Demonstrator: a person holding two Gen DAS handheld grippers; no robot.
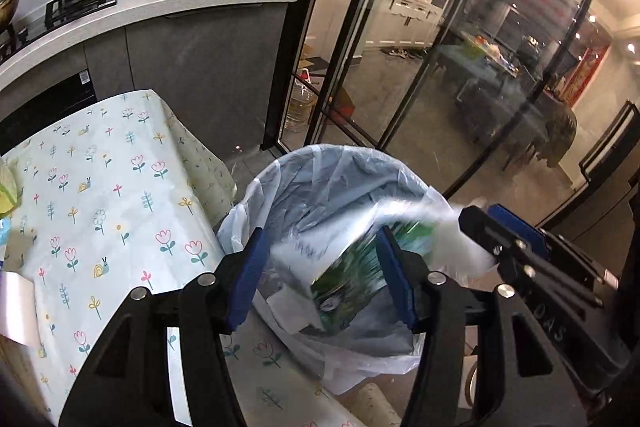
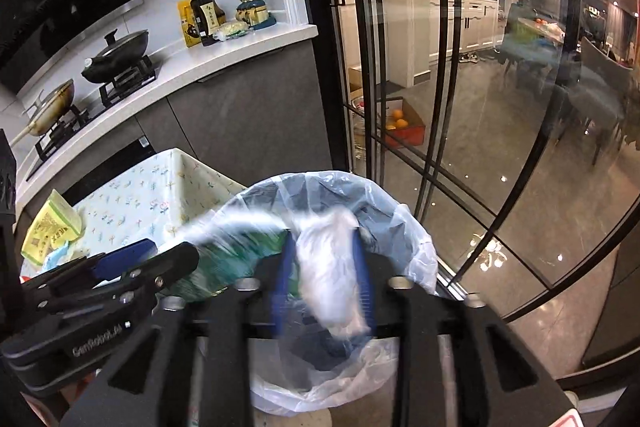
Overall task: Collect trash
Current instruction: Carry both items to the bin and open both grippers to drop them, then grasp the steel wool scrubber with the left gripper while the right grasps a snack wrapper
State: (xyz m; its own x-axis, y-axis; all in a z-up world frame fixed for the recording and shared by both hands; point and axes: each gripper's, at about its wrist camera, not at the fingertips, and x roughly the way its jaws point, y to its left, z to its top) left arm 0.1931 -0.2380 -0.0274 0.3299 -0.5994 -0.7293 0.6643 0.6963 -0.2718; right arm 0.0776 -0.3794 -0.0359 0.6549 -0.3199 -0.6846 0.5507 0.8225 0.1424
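Two grippers hang over the lined trash bin (image 1: 340,187), which stands on the floor just beside the flowered tablecloth (image 1: 100,187).

Left gripper (image 1: 320,279): jaws apart, a green printed carton (image 1: 352,267) between them, tilted and motion-blurred right above the bin mouth. Carton looks to touch the right-hand pad; a gap shows beside the other pad, so I read it as loose or slipping, not clamped.

Right gripper (image 2: 326,267): jaws part-open around a crumpled white plastic wad (image 2: 332,259), also blurred, also over the bin. Whether the pads bite on it I cannot tell for sure; it looks free. A stretched white strip of the same film runs from the wad across toward the carton.

Handling guess: carton is light and fairly stiff, likely empty, glossy so a bit slippery; best taken across its flat faces near the middle, not at a corner. Plastic wad is near weightless, soft, squashes to nothing, clings and snags on pads; needs a nearly closed pinch on the thickest bunch. Bin liner is thin film, easy to drag off the rim if a finger catches it.

More trash sits on the tablecloth away from the bin: a yellow-green packet (image 2: 48,227), soft and crinkly, grab at its edge.
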